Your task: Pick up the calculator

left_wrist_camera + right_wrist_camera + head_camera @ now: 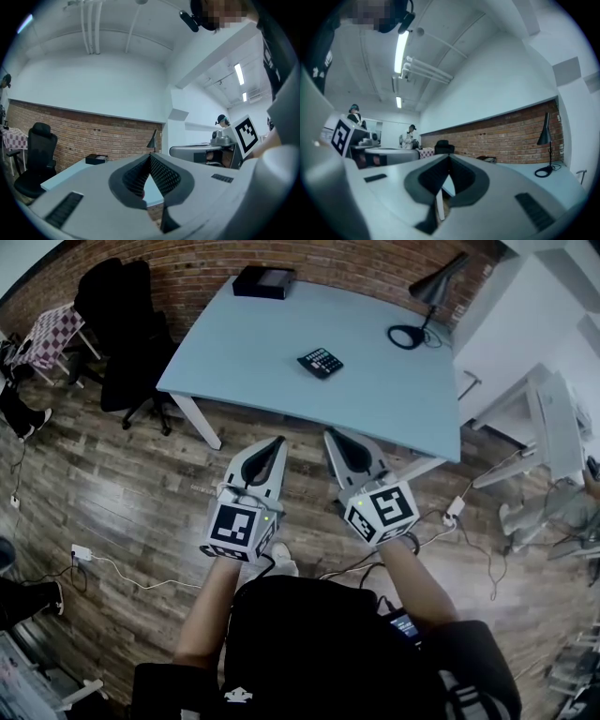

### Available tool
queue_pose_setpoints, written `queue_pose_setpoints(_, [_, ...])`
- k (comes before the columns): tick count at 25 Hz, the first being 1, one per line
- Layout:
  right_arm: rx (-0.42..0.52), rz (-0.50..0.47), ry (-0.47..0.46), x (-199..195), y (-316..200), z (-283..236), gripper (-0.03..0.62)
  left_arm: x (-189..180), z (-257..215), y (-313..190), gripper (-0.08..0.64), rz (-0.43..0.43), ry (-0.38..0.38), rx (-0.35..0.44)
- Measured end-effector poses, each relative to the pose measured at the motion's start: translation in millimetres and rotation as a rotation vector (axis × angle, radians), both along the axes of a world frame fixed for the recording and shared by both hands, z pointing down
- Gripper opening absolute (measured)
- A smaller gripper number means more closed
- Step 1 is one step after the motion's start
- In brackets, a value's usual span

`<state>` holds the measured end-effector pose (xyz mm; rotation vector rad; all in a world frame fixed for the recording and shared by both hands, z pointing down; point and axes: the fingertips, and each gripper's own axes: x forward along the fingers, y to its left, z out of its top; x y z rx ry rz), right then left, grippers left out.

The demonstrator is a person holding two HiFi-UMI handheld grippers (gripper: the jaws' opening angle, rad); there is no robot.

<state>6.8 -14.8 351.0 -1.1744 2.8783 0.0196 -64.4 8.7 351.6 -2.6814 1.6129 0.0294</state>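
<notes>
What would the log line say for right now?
calculator: on table, untouched | left gripper: shut, empty, short of table | right gripper: shut, empty, short of table

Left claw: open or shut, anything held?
Shut, empty. The left gripper view shows the left claw with tips meeting and nothing between; the calculator lies on the table.

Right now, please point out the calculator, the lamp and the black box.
calculator [320, 362], head view, middle of its keypad.
lamp [440, 283], head view, its dark shade.
black box [263, 282], head view, its top face.
</notes>
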Motion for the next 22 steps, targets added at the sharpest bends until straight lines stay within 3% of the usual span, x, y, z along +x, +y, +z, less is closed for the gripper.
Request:
queue_pose_setpoints(10, [0.008,0.041,0.027,-24.1,-23.9,-2.1,0.005,-24.3,5.5,-25.2,0.005,0.045,0.007,-0.021])
queue_pose_setpoints(22, [0.013,0.047,0.082,-49.0,-31.1,4.7,0.005,-49.9,16.6,-31.8,0.005,0.042,0.018,-0.027])
